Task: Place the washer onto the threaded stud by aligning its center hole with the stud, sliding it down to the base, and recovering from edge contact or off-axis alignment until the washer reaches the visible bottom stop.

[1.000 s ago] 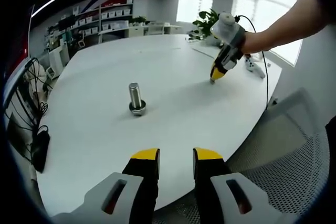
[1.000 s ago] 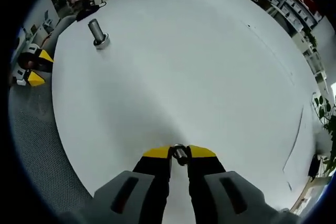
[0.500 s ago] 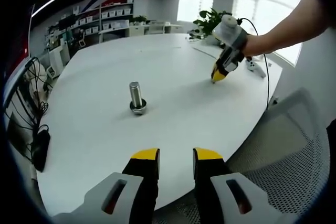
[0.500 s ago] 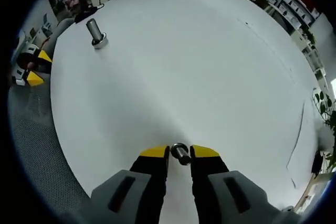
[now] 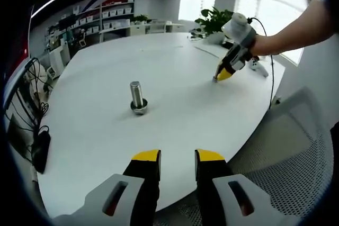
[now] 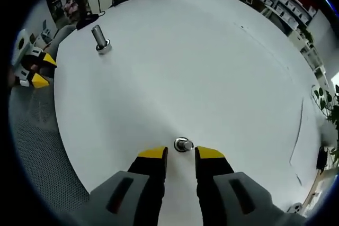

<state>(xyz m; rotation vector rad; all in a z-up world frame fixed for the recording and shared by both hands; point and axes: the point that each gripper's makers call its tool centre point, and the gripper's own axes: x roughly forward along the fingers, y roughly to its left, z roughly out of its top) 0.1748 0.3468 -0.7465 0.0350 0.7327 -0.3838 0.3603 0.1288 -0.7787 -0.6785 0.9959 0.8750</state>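
The washer (image 6: 183,144) lies flat on the desk (image 6: 212,67) just ahead of the right hand-held gripper (image 6: 180,155), jaws spread to straddle it. The left hand-held gripper (image 5: 177,156) waits spread, threaded stud (image 5: 137,98) well ahead.

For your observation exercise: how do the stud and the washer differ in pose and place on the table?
The stud stands upright, tall, far from both grippers; the washer lies low on the table just ahead of the right gripper, whose jaws are open around nothing. Both look like shiny grey metal.
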